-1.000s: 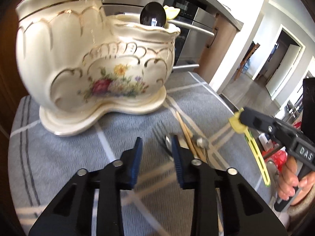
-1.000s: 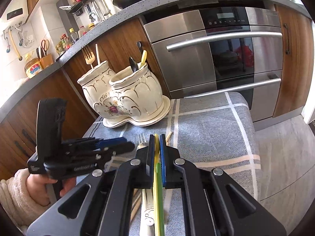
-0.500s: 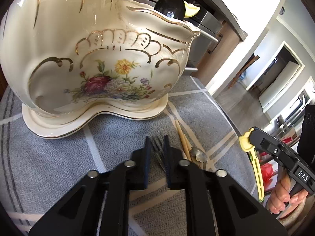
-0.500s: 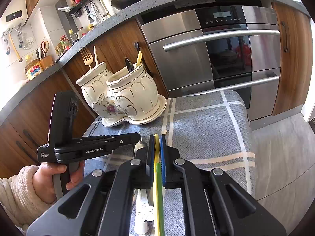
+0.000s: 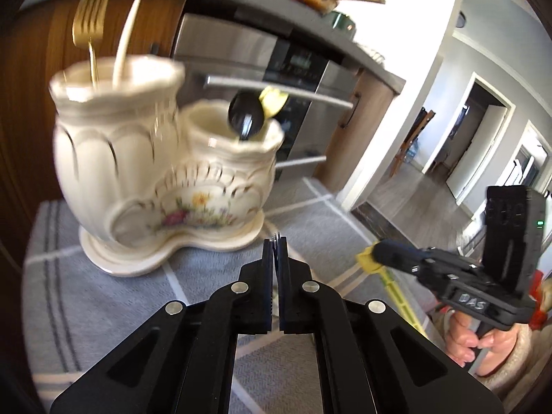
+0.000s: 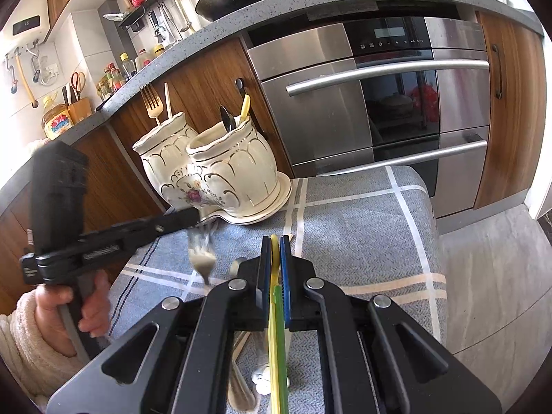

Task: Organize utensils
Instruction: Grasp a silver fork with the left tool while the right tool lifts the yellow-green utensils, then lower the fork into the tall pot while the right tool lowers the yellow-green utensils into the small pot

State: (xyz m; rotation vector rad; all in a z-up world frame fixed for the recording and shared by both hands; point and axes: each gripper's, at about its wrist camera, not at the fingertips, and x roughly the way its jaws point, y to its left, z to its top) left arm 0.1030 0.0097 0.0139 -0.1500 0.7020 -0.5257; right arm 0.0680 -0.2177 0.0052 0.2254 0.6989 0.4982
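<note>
**Both grippers clamped on cutlery in front of the ceramic holder**

Only the right wrist view shows what the left gripper point(image 6: 195, 215) carries: a silver metal fork point(image 6: 201, 253), blurred, hanging tines-down from the closed jaws above the grey checked cloth point(image 6: 362, 227). In the left wrist view the same gripper point(image 5: 275, 241) shows its jaws pressed together, with just thin metal tips poking out between them; the rest of the fork is hidden there.

The right gripper point(image 6: 275, 241) is clamped on a flat yellow-green plastic utensil point(image 6: 277, 327), which runs back between its blue pads toward the camera. From the left wrist view that utensil point(image 5: 393, 288) slopes down from the right gripper point(image 5: 374, 258), held in a hand point(image 5: 464, 341).

The cream two-pot ceramic utensil holder with gold trim and painted flowers point(image 6: 207, 169) stands ahead of both grippers, beyond the left one's tips. It holds a gold fork point(image 6: 151, 103) in one pot and a black spoon point(image 5: 245, 117) in the other.
</note>
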